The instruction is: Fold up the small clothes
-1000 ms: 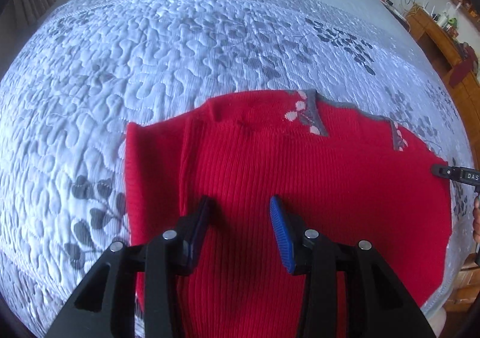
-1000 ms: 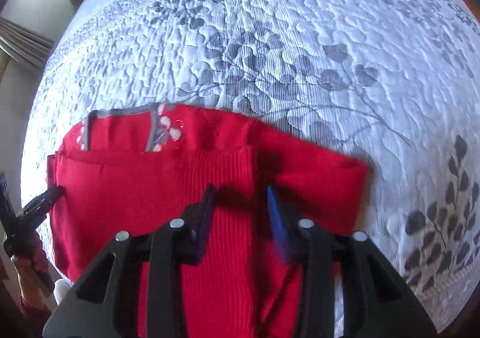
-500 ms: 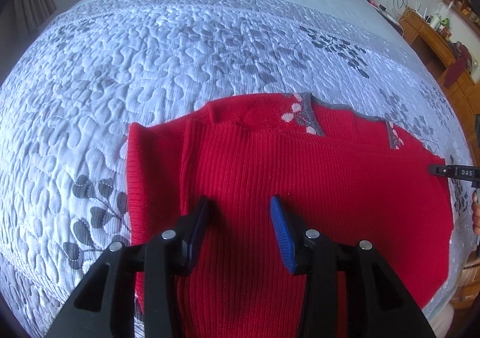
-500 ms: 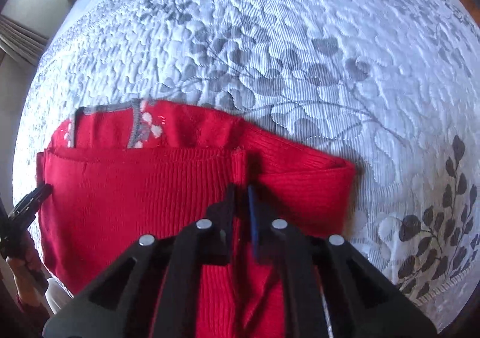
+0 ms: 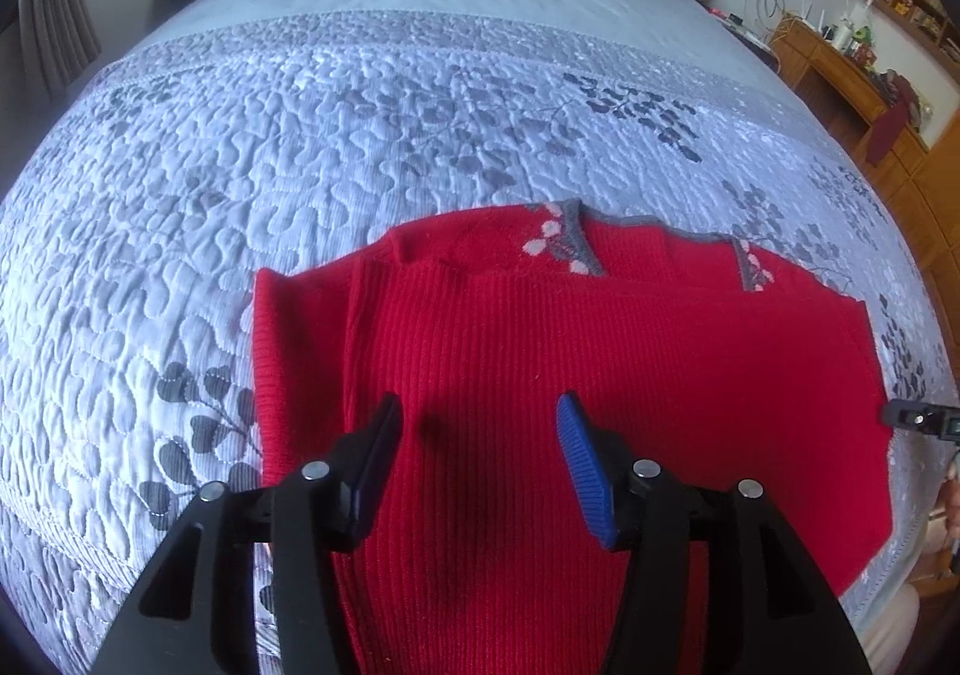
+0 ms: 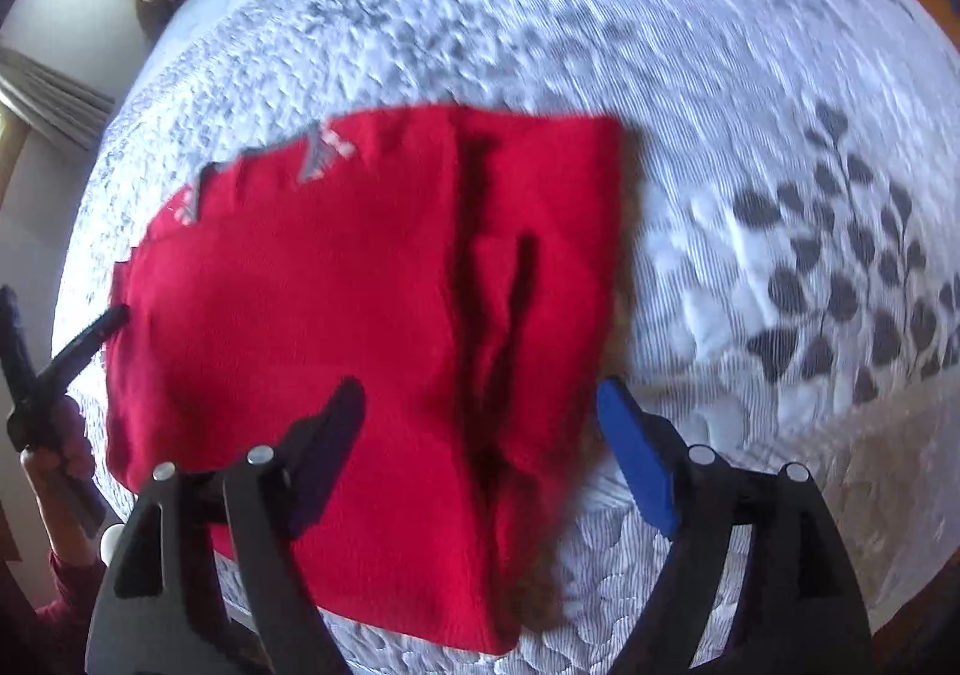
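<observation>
On the quilted bedspread point(image 5: 360, 147) with its grey leaf print, a red knit sweater point(image 5: 600, 375) lies folded flat, its grey-trimmed neckline at the far edge. Above it, the left gripper point(image 5: 477, 453) is spreading its jaws, pressing on nothing. Over the sweater's creased side, the right gripper point(image 6: 480, 435) is also widening, cloth released below it.

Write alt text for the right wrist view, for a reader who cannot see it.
A partly folded red sweater lies flat on a white quilted bedspread printed with grey leaves. The right gripper hovers over its near edge, jaws opening and gripping nothing. The left gripper shows at the sweater's left edge.
</observation>
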Demonstrator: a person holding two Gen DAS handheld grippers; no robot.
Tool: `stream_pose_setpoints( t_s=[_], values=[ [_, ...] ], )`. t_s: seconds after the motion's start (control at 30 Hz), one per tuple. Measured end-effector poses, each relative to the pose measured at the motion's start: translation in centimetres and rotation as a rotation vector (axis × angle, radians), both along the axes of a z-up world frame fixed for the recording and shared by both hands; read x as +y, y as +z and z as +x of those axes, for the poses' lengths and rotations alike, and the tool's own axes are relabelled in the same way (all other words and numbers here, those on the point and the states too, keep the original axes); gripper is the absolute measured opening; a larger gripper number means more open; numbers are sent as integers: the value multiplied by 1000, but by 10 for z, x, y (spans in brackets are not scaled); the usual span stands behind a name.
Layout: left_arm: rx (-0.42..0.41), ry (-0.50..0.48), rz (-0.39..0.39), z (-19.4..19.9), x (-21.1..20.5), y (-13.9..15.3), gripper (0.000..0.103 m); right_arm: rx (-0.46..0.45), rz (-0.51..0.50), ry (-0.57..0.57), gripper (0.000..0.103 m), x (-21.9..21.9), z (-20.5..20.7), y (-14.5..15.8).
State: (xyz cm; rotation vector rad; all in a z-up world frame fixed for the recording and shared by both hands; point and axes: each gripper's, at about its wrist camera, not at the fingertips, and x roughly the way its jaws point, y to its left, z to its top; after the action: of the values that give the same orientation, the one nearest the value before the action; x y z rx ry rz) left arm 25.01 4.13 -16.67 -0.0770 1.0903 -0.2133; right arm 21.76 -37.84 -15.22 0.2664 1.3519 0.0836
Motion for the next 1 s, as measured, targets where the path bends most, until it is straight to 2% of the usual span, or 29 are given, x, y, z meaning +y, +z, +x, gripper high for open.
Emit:
stream_pose_setpoints(
  t_s=[0.1, 0.3, 0.5, 0.63, 0.77, 1.0],
  values=[
    [-28, 19, 9, -1, 2, 5, 55, 9, 66, -25, 81, 2, 0, -10],
    [-36, 25, 32, 1, 9, 5, 56, -12, 18, -10, 80, 17, 3, -16],
    [-18, 8, 35, 2, 12, -4, 56, -31, 43, -20, 66, 22, 4, -14],
    [2, -29, 50, 4, 7, -18, 61, -28, 79, -34, 48, 25, 5, -16],
    [-2, -52, 77, 4, 2, -22, 64, -15, 80, -48, 51, 26, 10, -21],
    [32, -68, 40, 3, 4, -22, 65, 20, 104, -92, 49, 19, 6, -21]
  ],
)
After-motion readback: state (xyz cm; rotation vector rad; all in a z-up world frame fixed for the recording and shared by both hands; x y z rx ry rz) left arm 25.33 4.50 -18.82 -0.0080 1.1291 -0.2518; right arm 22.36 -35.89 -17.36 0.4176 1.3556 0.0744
